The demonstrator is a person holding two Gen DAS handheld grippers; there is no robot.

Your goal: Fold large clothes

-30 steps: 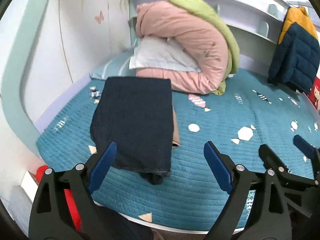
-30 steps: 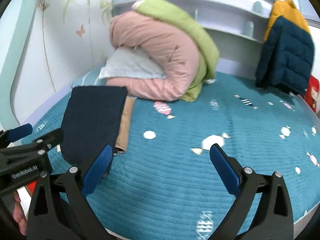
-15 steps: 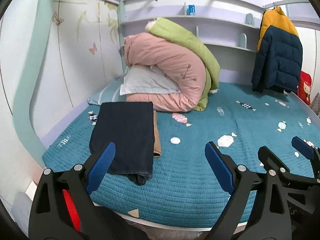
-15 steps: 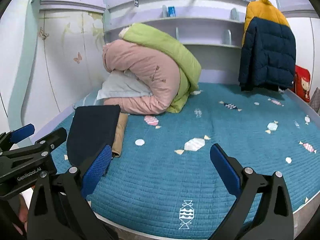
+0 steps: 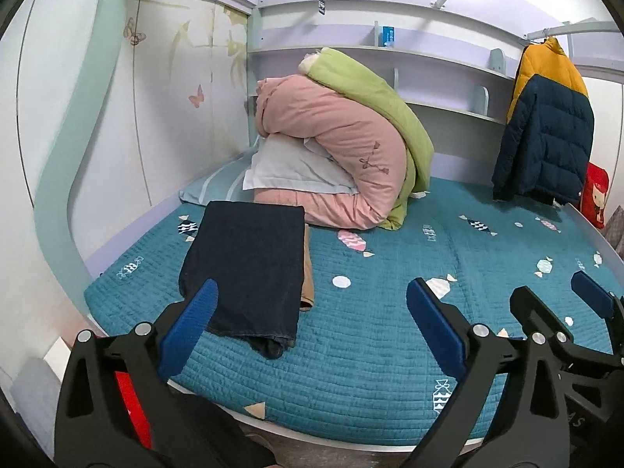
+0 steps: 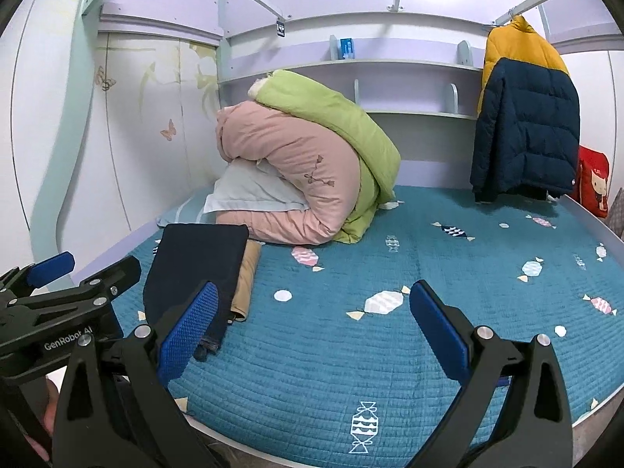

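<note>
Progress: our folded navy trousers [image 5: 249, 269] lie stacked on a tan garment [image 5: 306, 273] | left gripper [image 5: 308, 319] opening, empty | right gripper [image 6: 312, 323] released, empty | puffer jacket [image 6: 526, 117] unfolded

Folded dark navy denim garment [image 5: 249, 265] lies flat on the bed's left, atop a folded tan garment [image 5: 307, 277].

Left claw [image 5: 310, 321]: black plastic arms, ribbed blue pads, silver screws. Right claw [image 6: 314, 323]: same build; white "GenRobot" lettering on left claw's side.
</note>
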